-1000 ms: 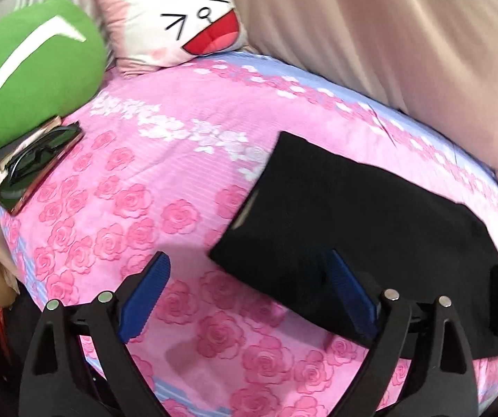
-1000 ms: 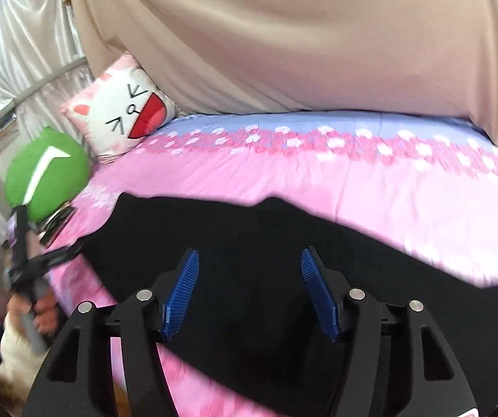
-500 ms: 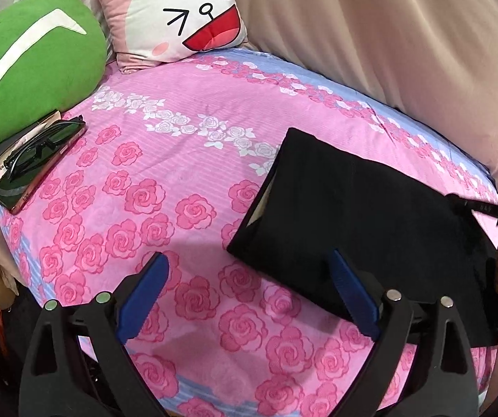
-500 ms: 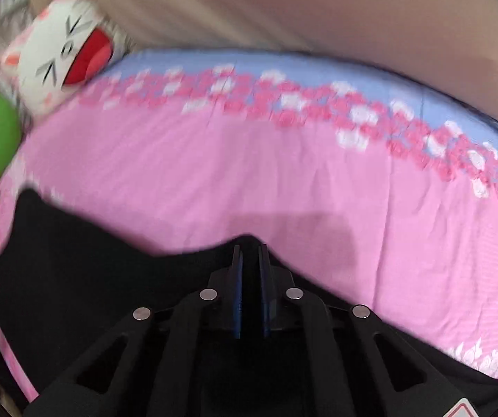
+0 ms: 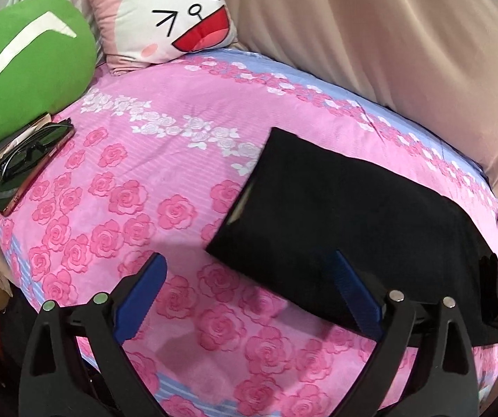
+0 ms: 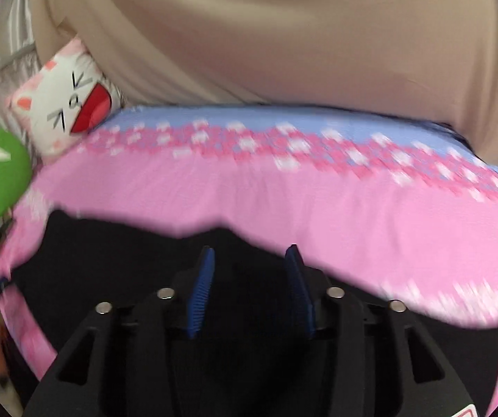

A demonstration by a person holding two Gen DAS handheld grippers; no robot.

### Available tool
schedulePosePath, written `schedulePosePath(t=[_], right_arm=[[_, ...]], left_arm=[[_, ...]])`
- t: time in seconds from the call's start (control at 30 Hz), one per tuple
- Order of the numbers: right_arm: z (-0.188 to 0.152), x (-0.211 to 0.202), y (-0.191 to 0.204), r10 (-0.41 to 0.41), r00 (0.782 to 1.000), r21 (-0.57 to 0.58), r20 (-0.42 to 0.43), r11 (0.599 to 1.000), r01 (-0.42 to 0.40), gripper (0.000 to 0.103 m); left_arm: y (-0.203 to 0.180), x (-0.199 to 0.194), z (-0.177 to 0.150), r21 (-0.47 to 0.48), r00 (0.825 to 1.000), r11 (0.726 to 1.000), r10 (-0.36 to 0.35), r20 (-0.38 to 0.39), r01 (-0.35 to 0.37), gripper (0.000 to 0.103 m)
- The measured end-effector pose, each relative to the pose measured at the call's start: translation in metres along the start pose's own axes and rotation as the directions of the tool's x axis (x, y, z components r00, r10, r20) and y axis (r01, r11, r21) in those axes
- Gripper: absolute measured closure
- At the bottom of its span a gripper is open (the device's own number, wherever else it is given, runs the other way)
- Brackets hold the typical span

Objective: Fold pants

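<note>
The black pants (image 5: 335,219) lie folded lengthwise on the pink rose bedspread (image 5: 137,187), waistband end toward the left. My left gripper (image 5: 249,288) is open and empty above the near waistband corner; its right finger (image 5: 353,292) overlaps the cloth's front edge. In the right wrist view the pants (image 6: 109,253) spread under my right gripper (image 6: 249,271), which is open with nothing between its blue pads, hovering over the cloth's far edge. That view is blurred.
A green cushion (image 5: 23,66) and a cat-face pillow (image 5: 165,17) sit at the bed's head. Sunglasses on a phone (image 5: 30,163) lie at the left edge. A beige curtain (image 5: 388,41) hangs along the far side.
My right gripper, shut on the pants' edge half a second ago, has opened and pulled back. My left gripper stays open and has shifted slightly toward the pants.
</note>
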State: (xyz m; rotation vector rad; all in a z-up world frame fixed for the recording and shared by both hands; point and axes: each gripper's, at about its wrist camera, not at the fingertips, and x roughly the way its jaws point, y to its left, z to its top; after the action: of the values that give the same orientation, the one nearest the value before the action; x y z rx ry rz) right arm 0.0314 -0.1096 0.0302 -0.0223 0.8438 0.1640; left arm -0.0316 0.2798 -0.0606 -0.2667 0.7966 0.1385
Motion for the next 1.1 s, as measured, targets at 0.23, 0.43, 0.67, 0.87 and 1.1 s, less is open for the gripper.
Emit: schedulePosePath(t=[0.23,0.43,0.67,0.87,1.1], right_arm=[[-0.094,-0.027,0.001,-0.07,0.996,-0.037,-0.061,0.997,0.067,0.034],[-0.099,-0.013,0.01,-0.131,0.991,-0.075,-0.016,0.989,0.129,0.086],[-0.093,0.004,0.028,-0.078,0.996,-0.091,-0.041,0.993,0.074,0.077],[-0.092,-0.042,0.02,-0.012,0.997,0.007,0.073,1.0,0.011,0.055],[-0.108,-0.081,-0.023,-0.15,0.984,0.094,0.092,0.986,0.141,0.033]], left_arm=[[-0.041,-0.001,-0.006,0.046,0.999,0.998,-0.047,-0.009,0.048,0.01],[-0.057,-0.003,-0.01,0.05,0.998,0.997,-0.051,-0.022,0.052,0.009],[-0.025,0.002,-0.004,-0.043,1.0,0.999,-0.008,-0.015,0.008,0.006],[0.004,0.033,-0.001,-0.175,0.995,0.984,-0.046,-0.086,0.031,0.006],[-0.016,0.049,0.01,-0.126,0.999,0.992,-0.012,-0.044,0.006,0.046]])
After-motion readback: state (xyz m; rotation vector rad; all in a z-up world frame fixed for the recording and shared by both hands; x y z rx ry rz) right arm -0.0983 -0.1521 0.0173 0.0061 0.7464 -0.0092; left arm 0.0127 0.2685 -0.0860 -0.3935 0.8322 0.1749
